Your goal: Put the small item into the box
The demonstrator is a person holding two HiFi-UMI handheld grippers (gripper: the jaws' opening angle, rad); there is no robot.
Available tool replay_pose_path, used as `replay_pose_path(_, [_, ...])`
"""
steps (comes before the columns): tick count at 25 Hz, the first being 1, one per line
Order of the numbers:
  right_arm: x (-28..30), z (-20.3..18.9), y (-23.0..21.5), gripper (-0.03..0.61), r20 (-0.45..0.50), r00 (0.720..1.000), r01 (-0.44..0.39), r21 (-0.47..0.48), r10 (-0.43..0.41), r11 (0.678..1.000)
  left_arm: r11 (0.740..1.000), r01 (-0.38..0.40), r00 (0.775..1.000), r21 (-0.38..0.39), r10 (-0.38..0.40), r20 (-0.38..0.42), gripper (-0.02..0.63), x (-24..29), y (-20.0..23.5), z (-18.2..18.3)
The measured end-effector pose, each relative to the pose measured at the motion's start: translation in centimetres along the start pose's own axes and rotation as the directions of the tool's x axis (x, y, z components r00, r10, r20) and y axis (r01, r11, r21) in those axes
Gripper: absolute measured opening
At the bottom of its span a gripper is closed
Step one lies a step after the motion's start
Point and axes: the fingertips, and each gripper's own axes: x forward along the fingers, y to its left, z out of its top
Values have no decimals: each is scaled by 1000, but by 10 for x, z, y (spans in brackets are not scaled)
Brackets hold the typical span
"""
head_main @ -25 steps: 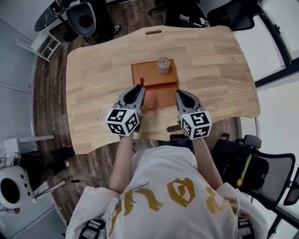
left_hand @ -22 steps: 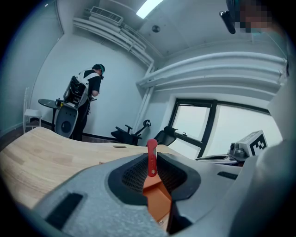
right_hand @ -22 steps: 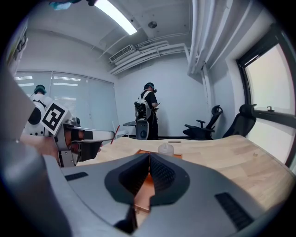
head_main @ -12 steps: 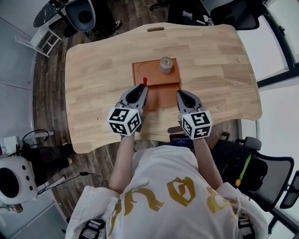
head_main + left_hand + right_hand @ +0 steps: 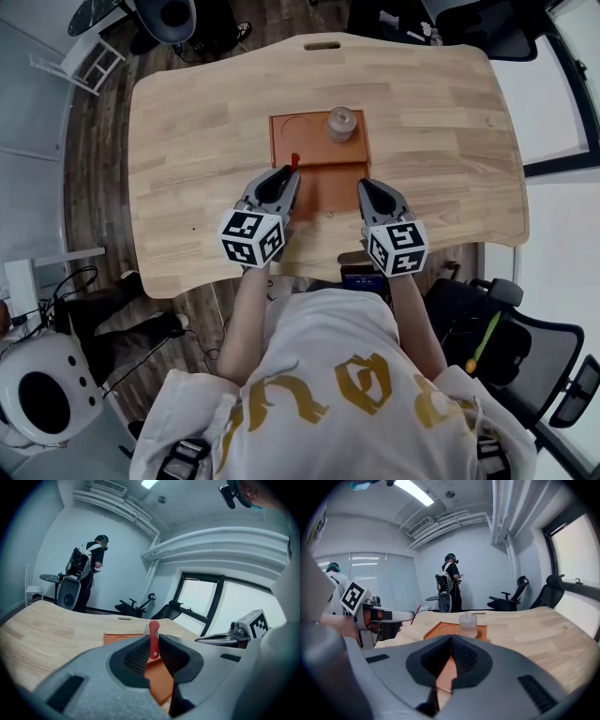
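Observation:
An orange box (image 5: 305, 141) lies flat in the middle of the wooden table (image 5: 187, 141). My left gripper (image 5: 285, 179) hovers at the box's left side, shut on a small red item (image 5: 293, 161) that sticks up past its fingertips. In the left gripper view the red item (image 5: 153, 639) stands upright between the jaws of the left gripper (image 5: 153, 652), with the orange box (image 5: 123, 638) beyond. My right gripper (image 5: 365, 187) is at the box's near right edge. The right gripper (image 5: 451, 645) is shut on nothing, and its view shows the orange box (image 5: 440, 630) ahead.
A small clear jar (image 5: 341, 124) stands in the box's far right corner, also seen as the jar (image 5: 468, 625) in the right gripper view. A person (image 5: 451, 585) stands by a chair beyond the table's far end. Office chairs (image 5: 502, 337) surround the table.
The head camera has shifted a little, so the table sits lower in the picture. Both grippers keep their places by the box, the left still holding the red item.

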Motion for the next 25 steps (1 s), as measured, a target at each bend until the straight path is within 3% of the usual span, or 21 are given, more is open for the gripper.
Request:
replay_pose_path(13, [19, -28, -11, 12, -74, 997, -18, 17, 19, 1000, 1000, 4, 997, -7, -5, -76, 57, 18, 6, -29])
replay_pose_path(25, [37, -44, -17, 12, -128, 991, -40, 36, 44, 999, 996, 21, 979, 90, -2, -205, 57, 41, 7, -58])
